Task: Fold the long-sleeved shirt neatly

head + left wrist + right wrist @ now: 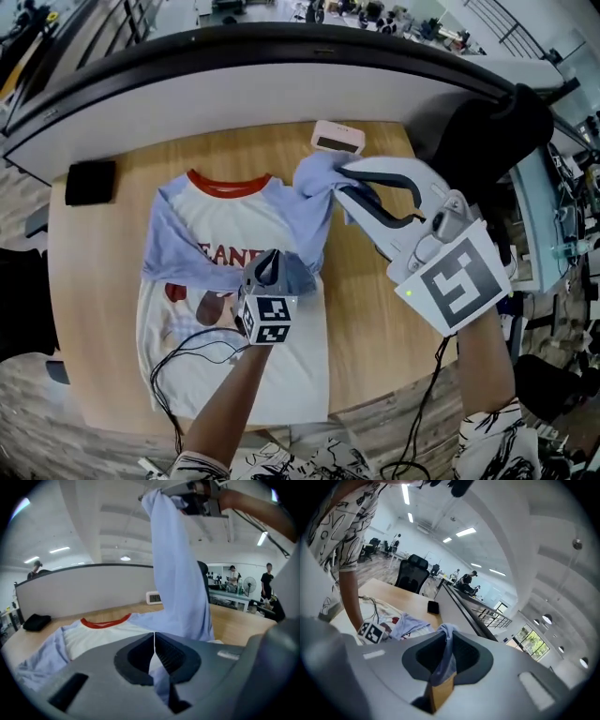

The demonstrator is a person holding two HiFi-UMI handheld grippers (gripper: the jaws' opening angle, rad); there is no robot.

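A long-sleeved shirt (230,356) with a white body, red collar (230,184) and light blue sleeves lies face up on the wooden table (375,309). My right gripper (342,175) is shut on the end of the shirt's right-hand sleeve (314,202) and holds it up off the table. In the right gripper view the blue cloth (446,653) hangs between the pads. My left gripper (272,258) sits over the shirt's middle, shut on a lower part of that sleeve. The sleeve (176,564) rises from it to the right gripper (183,496) in the left gripper view. The other sleeve (173,253) lies folded across the chest.
A small pink-and-white clock (337,138) stands at the table's far edge. A black pouch (91,181) lies at the far left. A black cable (187,366) trails over the shirt's lower half. A grey partition (281,84) runs behind the table, and a black chair (487,131) stands at the right.
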